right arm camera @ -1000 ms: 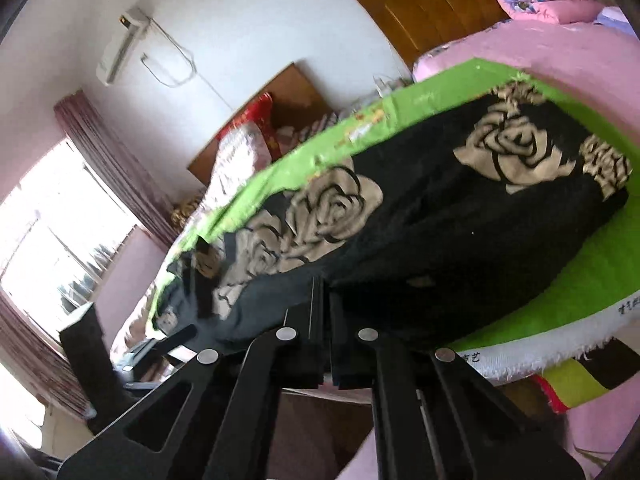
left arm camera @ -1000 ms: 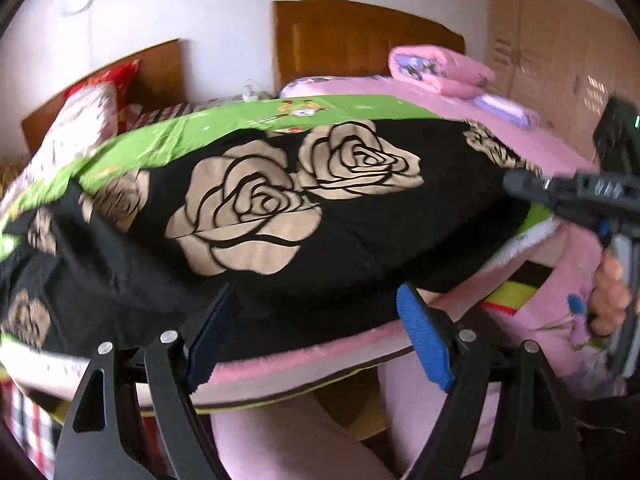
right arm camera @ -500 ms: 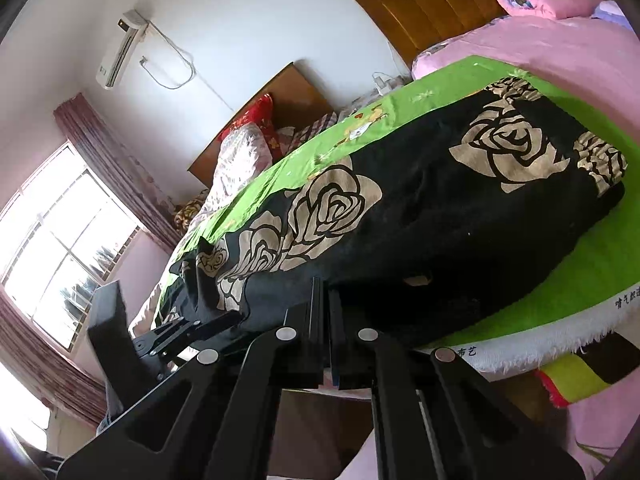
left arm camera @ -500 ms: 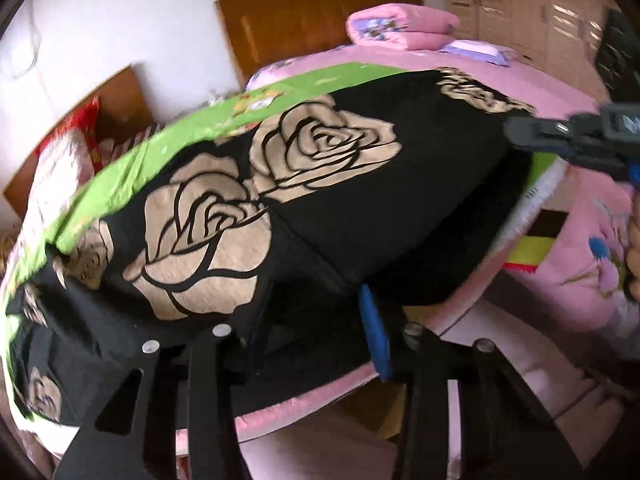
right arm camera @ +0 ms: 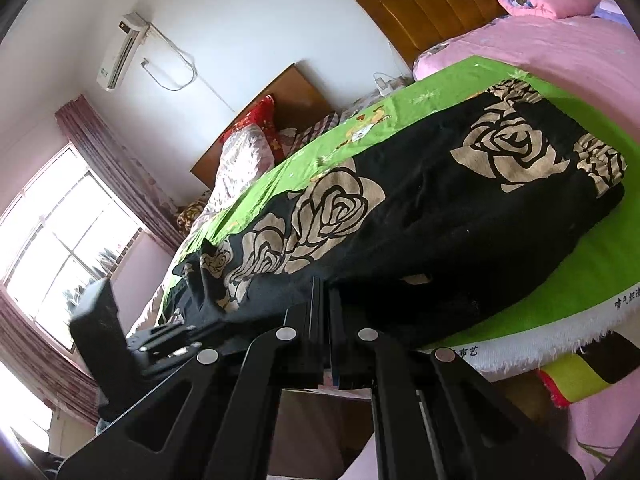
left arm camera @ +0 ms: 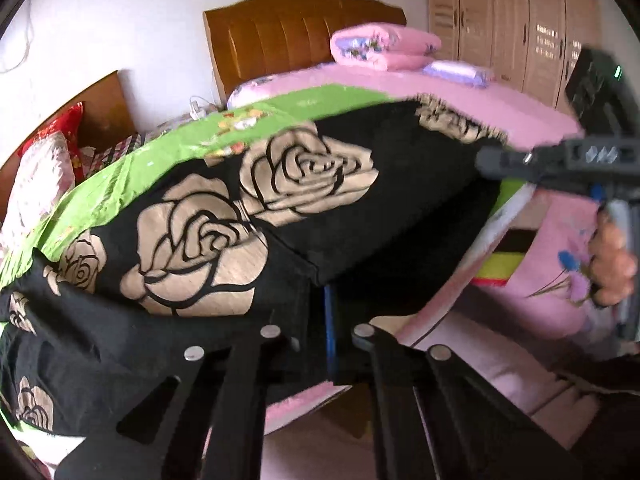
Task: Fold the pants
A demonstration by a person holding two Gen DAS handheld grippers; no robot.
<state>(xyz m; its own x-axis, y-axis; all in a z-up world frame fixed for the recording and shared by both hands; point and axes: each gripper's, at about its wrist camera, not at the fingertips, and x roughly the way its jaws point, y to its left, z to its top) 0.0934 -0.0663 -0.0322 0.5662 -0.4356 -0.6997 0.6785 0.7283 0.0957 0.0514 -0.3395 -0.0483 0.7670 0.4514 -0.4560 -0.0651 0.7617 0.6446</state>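
Black pants with beige rose prints [left arm camera: 248,216] lie stretched along a green sheet [left arm camera: 120,184] on the bed; they also show in the right wrist view [right arm camera: 420,216]. My left gripper [left arm camera: 320,312] is shut on the near edge of the pants, with black cloth between the blue pads. My right gripper [right arm camera: 326,304] is shut on the near edge of the pants further along. The right gripper shows in the left wrist view [left arm camera: 492,158] at the pants' right end, and the left gripper shows in the right wrist view [right arm camera: 176,336] at far left.
A pink bed [left arm camera: 460,92] with folded pink quilts [left arm camera: 384,46] stands behind, with wooden headboards [left arm camera: 296,36] and wardrobes [left arm camera: 520,20]. Pillows [right arm camera: 240,160] lie at the bed's head. A window [right arm camera: 60,232] and curtain [right arm camera: 120,172] are on the left. The bed's fringed edge [right arm camera: 540,340] hangs below.
My left gripper has moved onto the pants' near edge and closed from open to shut on the cloth. The right gripper has stayed shut on the edge.
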